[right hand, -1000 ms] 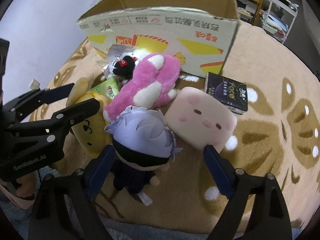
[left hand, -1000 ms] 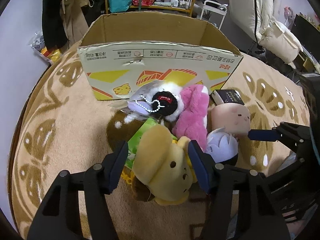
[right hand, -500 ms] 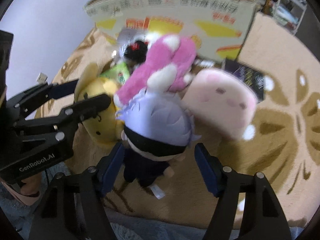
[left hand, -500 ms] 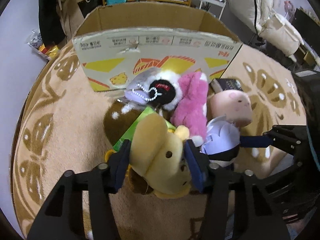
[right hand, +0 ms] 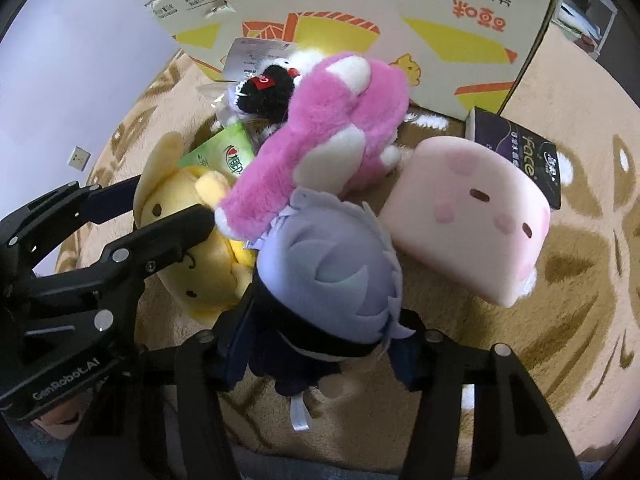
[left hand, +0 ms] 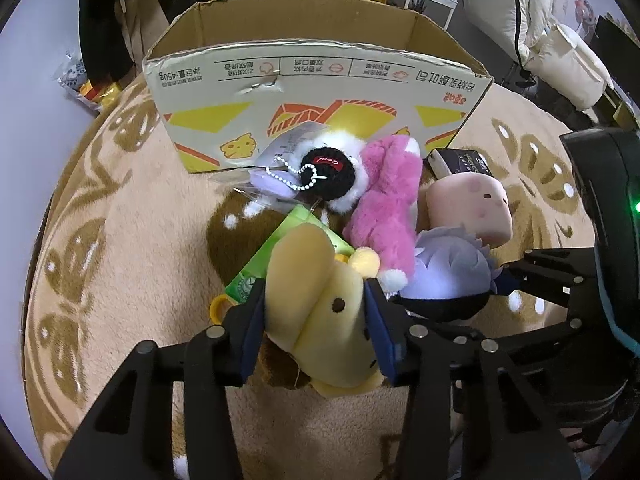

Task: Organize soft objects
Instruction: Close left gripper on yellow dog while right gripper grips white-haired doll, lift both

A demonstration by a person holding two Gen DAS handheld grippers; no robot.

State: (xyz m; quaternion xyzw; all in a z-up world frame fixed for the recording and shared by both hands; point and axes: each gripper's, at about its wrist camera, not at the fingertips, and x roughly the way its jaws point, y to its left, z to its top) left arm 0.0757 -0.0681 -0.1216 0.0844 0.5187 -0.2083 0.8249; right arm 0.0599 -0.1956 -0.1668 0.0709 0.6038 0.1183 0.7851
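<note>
Yellow plush dog [left hand: 320,312] squeezed at the head between the left gripper [left hand: 316,320] pads, closed down snug on it. Lavender-haired doll [right hand: 332,276] pinched the same way by the right gripper [right hand: 320,344], narrowed onto its dark body. Both sat at the near edge of the toy pile on the rug [left hand: 120,240], pink plush [right hand: 320,132] draped against them. Grabbed low, probably for lifting into the open cardboard box [left hand: 312,76] right behind the pile.

Left claw [left hand: 316,316] clamped — right claw [right hand: 320,344] likewise.
</note>
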